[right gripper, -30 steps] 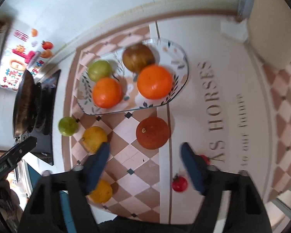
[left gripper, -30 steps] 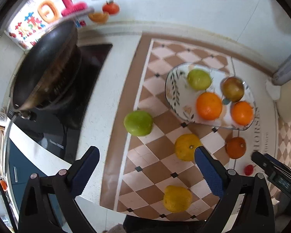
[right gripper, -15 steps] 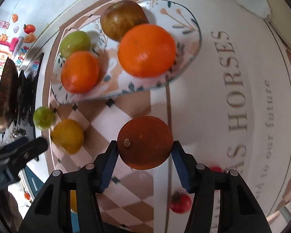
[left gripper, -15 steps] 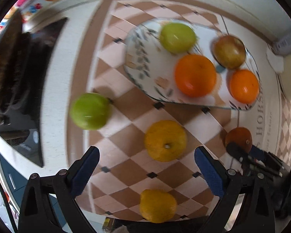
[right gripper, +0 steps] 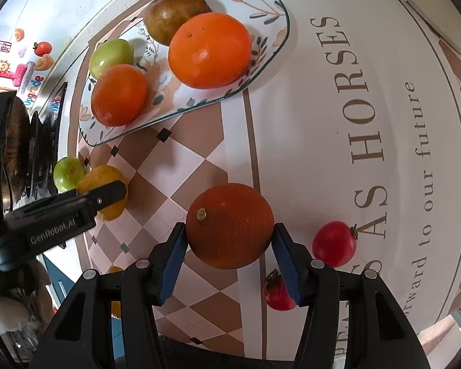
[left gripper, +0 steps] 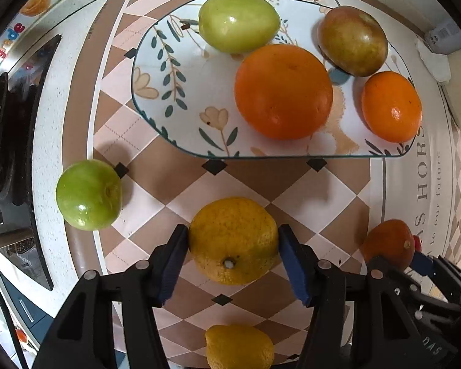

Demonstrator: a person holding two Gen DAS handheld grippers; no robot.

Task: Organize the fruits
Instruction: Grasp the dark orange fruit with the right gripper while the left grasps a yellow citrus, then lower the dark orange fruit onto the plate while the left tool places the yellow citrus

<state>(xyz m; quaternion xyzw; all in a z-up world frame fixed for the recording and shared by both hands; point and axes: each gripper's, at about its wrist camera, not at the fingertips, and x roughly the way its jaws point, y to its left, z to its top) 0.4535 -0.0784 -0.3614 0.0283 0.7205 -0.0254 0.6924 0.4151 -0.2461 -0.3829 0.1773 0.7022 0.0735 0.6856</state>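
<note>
Blue-padded left hand-held gripper (left gripper: 233, 256) grasping yellow citrus (left gripper: 233, 241), right hand-held gripper (right gripper: 229, 250) grasping dark orange (right gripper: 230, 226)

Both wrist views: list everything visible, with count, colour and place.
plate: 1, white floral, back of the mat
oranges: 2, orange, on plate
green fruit: 2, one on plate, one at mat's left edge
brownish fruit: 1, on plate
yellow citrus: 2, on mat
dark orange: 1, on mat
tomatoes: 2, red, beside dark orange
mat: 1, checked
left claw: around yellow citrus
right claw: around dark orange
</note>
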